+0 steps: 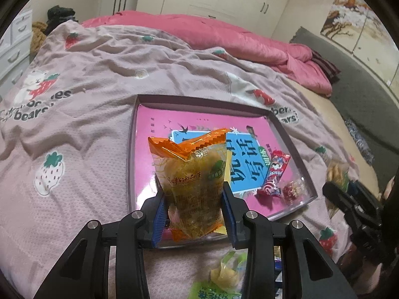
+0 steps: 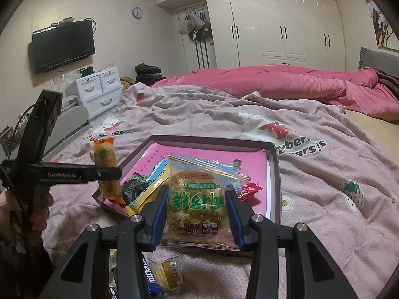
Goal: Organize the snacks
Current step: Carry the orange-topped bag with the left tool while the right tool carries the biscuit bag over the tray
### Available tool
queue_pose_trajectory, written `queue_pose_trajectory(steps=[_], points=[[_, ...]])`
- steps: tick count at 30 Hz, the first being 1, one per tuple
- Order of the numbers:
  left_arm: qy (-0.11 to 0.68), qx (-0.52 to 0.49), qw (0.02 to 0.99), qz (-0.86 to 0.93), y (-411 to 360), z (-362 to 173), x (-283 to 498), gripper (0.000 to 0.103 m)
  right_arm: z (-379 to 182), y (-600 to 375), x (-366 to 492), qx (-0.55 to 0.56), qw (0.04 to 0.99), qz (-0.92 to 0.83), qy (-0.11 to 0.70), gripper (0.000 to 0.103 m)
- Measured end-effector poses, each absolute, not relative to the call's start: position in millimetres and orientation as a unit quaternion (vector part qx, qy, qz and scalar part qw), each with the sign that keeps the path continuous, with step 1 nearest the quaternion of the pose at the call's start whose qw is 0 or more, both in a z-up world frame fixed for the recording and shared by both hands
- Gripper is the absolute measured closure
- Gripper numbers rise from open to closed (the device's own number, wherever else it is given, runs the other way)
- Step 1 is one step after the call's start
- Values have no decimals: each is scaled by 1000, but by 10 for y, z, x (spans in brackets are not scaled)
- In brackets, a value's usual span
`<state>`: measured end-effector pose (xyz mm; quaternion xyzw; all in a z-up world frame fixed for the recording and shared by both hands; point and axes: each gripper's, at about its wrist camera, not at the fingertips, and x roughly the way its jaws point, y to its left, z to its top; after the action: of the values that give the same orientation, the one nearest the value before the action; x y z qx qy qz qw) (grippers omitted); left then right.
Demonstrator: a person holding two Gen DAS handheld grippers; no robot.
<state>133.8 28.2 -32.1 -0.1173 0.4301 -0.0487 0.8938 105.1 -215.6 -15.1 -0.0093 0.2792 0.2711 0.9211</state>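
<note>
1. Left wrist view: the left gripper (image 1: 193,196) has its blue pads pressed against both sides of an orange-topped snack packet (image 1: 192,182), jaws partly closed around it. The packet stands upright above the near edge of the shallow box (image 1: 303,172) on the bed.
2. This view looks down into the box: a pink book (image 1: 159,164) lines its floor, and a red candy wrapper (image 1: 274,174) and a small red sweet (image 1: 293,189) lie at its right side, touching each other.
3. Only here does a green-labelled packet (image 1: 224,274) show on the pink strawberry blanket (image 1: 74,124), below the gripper. The right gripper appears only as a dark shape at the right edge, its jaws hidden.
4. Right wrist view: the right gripper (image 2: 197,204) is partly closed on a clear round-biscuit packet (image 2: 197,204) with green print, pads touching both edges. The packet is held just in front of the box's near rim (image 2: 274,174).
5. This view shows the left gripper (image 2: 107,173) from the side, holding the orange-topped packet (image 2: 106,172) upright over the box's left corner.
6. Seen only here: a dark green packet (image 2: 134,186) and a yellow-edged one (image 2: 149,194) at the box's near left, a small wrapped biscuit (image 2: 167,271) and a dark blue wrapper (image 2: 148,276) on the blanket below the gripper, and a wall television (image 2: 62,44).
</note>
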Motion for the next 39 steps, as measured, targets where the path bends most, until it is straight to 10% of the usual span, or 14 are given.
queue_pose_trajectory(steps=[39], points=[[468, -96, 876, -68, 23, -593, 1513, 62, -308, -1863, 1335, -31, 916, 278, 288, 59]])
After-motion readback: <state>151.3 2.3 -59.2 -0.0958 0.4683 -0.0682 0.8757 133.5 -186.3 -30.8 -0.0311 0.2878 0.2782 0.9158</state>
